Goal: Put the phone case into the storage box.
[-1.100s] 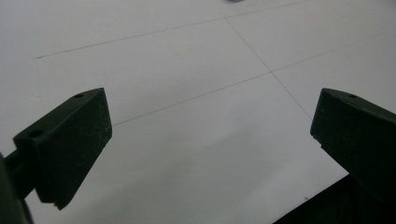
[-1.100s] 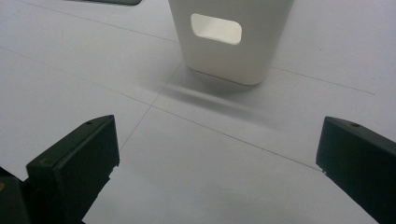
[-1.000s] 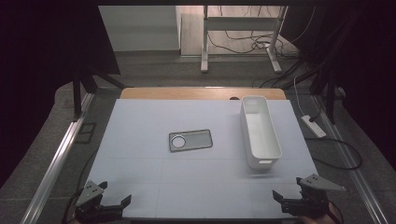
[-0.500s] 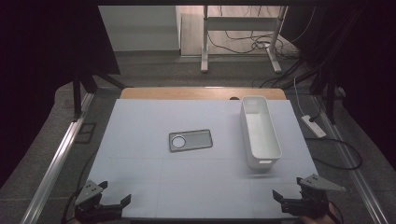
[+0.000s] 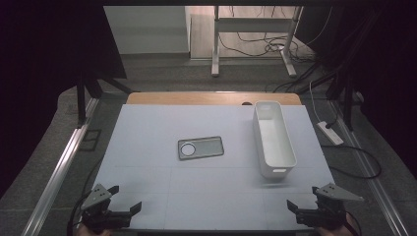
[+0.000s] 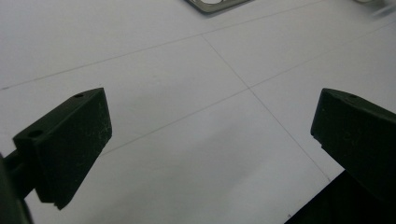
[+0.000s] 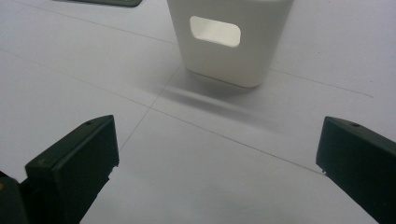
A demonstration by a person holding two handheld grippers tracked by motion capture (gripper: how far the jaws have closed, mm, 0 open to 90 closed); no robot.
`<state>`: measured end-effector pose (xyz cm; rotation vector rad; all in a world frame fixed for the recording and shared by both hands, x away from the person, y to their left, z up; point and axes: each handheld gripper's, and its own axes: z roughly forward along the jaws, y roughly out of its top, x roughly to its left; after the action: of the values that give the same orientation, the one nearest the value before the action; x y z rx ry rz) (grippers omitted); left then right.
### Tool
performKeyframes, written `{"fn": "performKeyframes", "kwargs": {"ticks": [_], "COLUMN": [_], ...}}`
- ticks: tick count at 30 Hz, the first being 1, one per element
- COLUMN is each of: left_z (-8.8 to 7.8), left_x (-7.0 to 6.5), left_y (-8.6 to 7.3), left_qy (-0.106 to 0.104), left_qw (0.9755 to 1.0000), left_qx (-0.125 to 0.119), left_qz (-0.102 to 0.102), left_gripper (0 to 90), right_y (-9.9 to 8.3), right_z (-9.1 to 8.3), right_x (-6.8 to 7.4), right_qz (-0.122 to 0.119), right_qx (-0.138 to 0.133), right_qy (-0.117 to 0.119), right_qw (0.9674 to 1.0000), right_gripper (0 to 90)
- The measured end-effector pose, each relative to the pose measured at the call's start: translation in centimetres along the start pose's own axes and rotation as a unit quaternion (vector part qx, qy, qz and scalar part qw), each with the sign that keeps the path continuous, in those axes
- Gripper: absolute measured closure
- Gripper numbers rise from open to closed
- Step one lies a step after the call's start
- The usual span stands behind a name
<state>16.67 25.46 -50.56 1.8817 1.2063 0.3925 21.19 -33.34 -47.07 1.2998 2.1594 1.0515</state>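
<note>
At the near tabletop [image 5: 147, 128] edge, both the left hand-held gripper [image 5: 125, 204] and the right hand-held gripper [image 5: 300, 205] hovered spread (nothing held), bare room ahead before the metal plate [image 5: 200, 148] mid-table and the white bin [image 5: 273, 137] beside the right edge.

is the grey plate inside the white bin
No, the grey plate lies flat on the table, apart from the white bin.

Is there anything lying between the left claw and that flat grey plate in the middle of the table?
Nothing visible. Between the open left claw and the grey plate lies just bare white table; the white bin stands off to the right.
</note>
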Motion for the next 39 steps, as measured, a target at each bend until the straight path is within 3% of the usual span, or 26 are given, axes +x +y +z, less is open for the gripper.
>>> {"fn": "performKeyframes", "kwargs": {"ticks": [22,30,39], "left_z": [1.9,2.7,4.3], "left_x": [0.0,0.0,0.0], "left_y": [2.9,4.6,6.6], "left_qy": [-0.023,-0.035,-0.047], "left_qw": [0.9993,0.9989,0.9982], "left_qx": [0.01,0.007,0.021], "left_qz": [0.026,0.031,0.031], "left_gripper": [0.0,0.0,0.0], "right_y": [0.1,0.1,0.2], "right_z": [0.2,0.2,0.3], "right_x": [0.0,0.0,0.0], "right_qz": [0.001,-0.001,-0.003], "right_qx": [0.0,0.001,0.001], "right_qy": [0.003,0.004,0.005], "right_qw": [1.0,1.0,1.0], "right_gripper": [0.0,0.0,0.0]}}
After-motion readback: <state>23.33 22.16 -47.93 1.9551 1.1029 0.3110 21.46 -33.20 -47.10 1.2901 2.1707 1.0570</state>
